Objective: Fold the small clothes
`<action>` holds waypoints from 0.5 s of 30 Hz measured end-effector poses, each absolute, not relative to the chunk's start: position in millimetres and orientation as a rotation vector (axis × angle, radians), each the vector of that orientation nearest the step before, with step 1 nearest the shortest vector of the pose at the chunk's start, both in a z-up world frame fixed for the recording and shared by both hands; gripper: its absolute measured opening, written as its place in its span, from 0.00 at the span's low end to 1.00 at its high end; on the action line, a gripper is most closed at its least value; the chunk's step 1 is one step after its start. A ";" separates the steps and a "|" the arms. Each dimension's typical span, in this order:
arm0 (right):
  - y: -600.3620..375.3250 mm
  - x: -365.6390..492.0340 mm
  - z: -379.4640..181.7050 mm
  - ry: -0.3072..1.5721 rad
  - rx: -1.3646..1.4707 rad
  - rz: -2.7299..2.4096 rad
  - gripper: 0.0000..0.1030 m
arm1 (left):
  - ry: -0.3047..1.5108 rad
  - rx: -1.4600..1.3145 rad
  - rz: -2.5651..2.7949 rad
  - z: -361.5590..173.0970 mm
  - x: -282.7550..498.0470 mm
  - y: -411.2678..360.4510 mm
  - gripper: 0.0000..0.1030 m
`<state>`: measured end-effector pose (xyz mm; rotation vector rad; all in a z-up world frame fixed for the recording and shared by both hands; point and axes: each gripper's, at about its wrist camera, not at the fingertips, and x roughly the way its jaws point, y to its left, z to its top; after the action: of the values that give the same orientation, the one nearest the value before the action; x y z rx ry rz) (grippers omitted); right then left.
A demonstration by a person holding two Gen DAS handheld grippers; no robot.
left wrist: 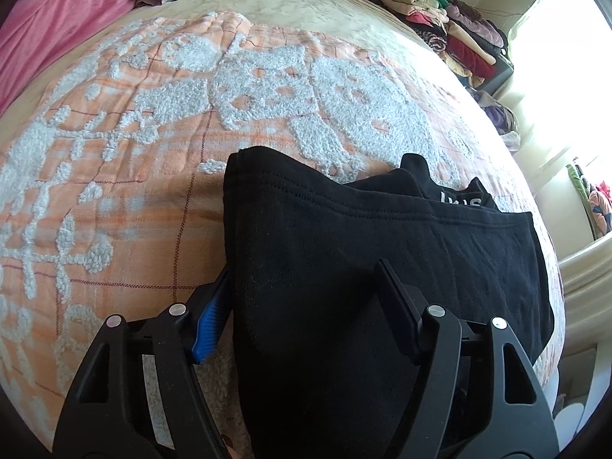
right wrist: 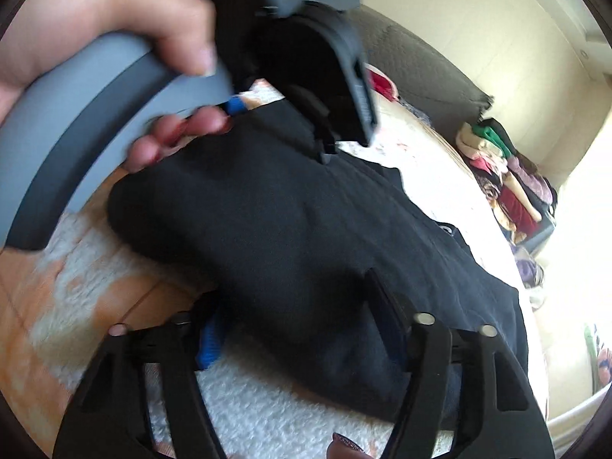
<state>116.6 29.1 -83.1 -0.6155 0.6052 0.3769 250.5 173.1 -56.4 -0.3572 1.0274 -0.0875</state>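
Note:
A black garment lies folded on an orange and white bedspread; white lettering shows near its far edge. My left gripper has its jaws on both sides of a thick fold of the garment, the cloth bulging between them. In the right wrist view the same black garment fills the middle. My right gripper also straddles a thick fold of it. The left gripper and the hand holding it show blurred at the top left of that view, resting on the garment's far end.
A stack of folded clothes sits on a dark box at the far right, also seen in the right wrist view. A pink cloth and loose garments lie at the bed's far left. A bright window is on the right.

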 end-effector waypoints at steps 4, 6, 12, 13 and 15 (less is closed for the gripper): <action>16.3 115.1 -69.0 0.567 -0.538 0.402 0.26 | 1.026 -0.354 -0.090 -54.1 250.0 172.0 0.61; 8.2 117.4 -60.6 0.544 -0.487 0.406 0.24 | 1.022 -0.356 -0.091 -49.6 248.5 170.4 0.61; -14.2 117.5 -39.2 0.528 -0.354 0.422 0.22 | 0.992 -0.361 -0.091 -33.3 242.3 164.8 0.71; -15.9 117.2 -37.6 0.528 -0.347 0.425 0.22 | 0.988 -0.368 -0.098 -30.3 241.6 163.5 0.71; -17.7 119.0 -36.3 0.528 -0.342 0.428 0.22 | 0.985 -0.367 -0.109 -25.5 241.2 159.8 0.71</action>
<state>119.0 -17.7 -36.3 -0.3421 0.5283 0.4278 241.2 159.8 -25.5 -0.3673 0.9853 -0.1094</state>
